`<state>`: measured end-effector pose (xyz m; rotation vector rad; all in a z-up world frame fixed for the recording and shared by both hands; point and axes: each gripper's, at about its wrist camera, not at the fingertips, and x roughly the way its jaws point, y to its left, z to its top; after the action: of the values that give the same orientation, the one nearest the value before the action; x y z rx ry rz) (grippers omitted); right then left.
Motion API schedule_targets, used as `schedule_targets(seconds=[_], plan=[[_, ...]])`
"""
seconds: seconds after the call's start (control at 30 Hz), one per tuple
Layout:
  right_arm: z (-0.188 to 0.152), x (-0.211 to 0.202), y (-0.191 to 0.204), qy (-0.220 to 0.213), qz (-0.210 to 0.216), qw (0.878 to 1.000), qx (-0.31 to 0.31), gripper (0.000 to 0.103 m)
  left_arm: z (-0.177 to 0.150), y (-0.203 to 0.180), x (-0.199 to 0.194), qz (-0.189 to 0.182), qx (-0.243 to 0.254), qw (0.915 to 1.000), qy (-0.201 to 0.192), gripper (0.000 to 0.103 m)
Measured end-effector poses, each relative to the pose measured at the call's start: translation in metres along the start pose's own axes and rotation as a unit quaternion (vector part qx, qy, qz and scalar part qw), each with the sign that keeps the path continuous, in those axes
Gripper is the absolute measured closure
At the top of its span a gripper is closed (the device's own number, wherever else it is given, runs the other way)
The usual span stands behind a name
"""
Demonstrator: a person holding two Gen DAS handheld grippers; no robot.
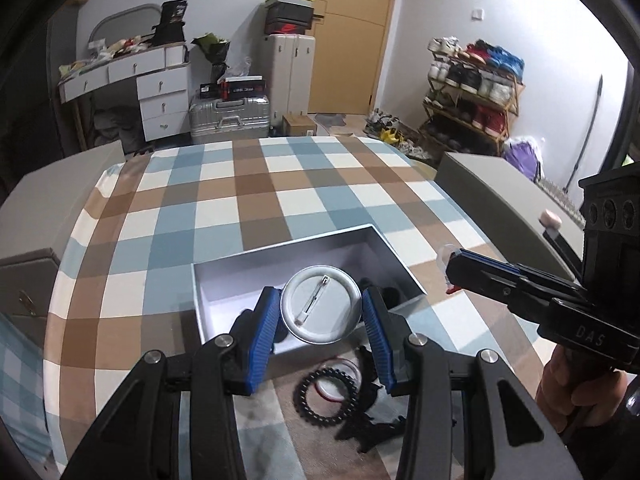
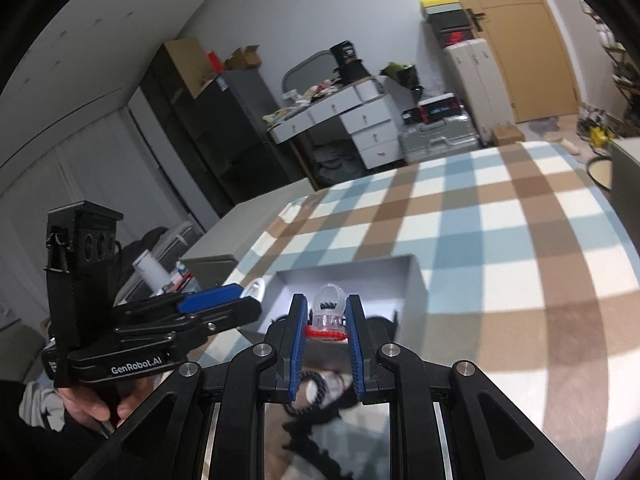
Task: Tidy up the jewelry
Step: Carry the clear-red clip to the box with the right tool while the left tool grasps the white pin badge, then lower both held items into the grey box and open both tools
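- Nearest my left lens, the left hand-held gripper [image 1: 320, 310] grips a round silver pin badge [image 1: 318, 306] by its edges, blue pads [image 1: 262, 330] pressed on both sides, the pin back facing me.
- Behind the badge, toward 12 o'clock, I see the open grey box [image 1: 280, 276] with its white inside, sitting on the checked tablecloth [image 1: 248, 188] of the table.
- Below the badge, toward 6 o'clock, a black beaded bracelet [image 1: 320, 398] lies on the cloth just outside the box, with a clear ring edged in red [image 1: 340, 384] inside its loop and more black pieces beside it that I cannot make out.
- At 3 o'clock in that view, a hand [image 1: 568, 392] holds the right hand-held gripper [image 1: 450, 270].
- From the right wrist, the right hand-held gripper [image 2: 327, 316] is closed on a small clear plastic ring-shaped piece with a red base [image 2: 326, 318], held above the near edge of the box [image 2: 416, 292].
- At 9 o'clock there, the left hand-held gripper [image 2: 244, 296] shows side-on, the badge's edge just visible at its tip.
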<state>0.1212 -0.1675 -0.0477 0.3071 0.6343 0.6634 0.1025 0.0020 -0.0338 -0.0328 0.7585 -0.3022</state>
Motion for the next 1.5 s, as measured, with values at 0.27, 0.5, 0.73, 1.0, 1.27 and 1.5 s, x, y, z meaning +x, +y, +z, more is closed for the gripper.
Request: schedule_targets(seconds=[0.27,0.5,0.73,1.0,1.27,1.5], plan=[[0.015,0.035,0.009,0.024,0.016,0.999,-0.013,0.084,0.003,0.019,0.008,-0.016,-0.019,0.9997,-0.007,0.066],[0.020,0.058,0.007,0.046,0.016,0.999,-0.018,0.084,0.005,0.026,0.019,-0.034,-0.023,0.9992,0.001,0.066],[0.021,0.073,-0.004,0.057,0.009,0.998,-0.006,0.084,0.004,0.030,0.030,-0.046,-0.028,0.9985,0.013,0.066],[0.020,0.085,-0.010,0.069,-0.002,0.998,-0.001,0.082,0.006,0.030,0.039,-0.052,-0.023,0.9981,0.022,0.066],[0.019,0.087,-0.016,0.071,-0.008,0.997,0.009,0.082,0.006,0.031,0.044,-0.055,-0.023,0.9979,0.026,0.066],[0.019,0.085,-0.021,0.069,-0.003,0.997,0.026,0.073,0.005,0.032,0.046,-0.053,-0.025,0.9979,0.028,0.063]])
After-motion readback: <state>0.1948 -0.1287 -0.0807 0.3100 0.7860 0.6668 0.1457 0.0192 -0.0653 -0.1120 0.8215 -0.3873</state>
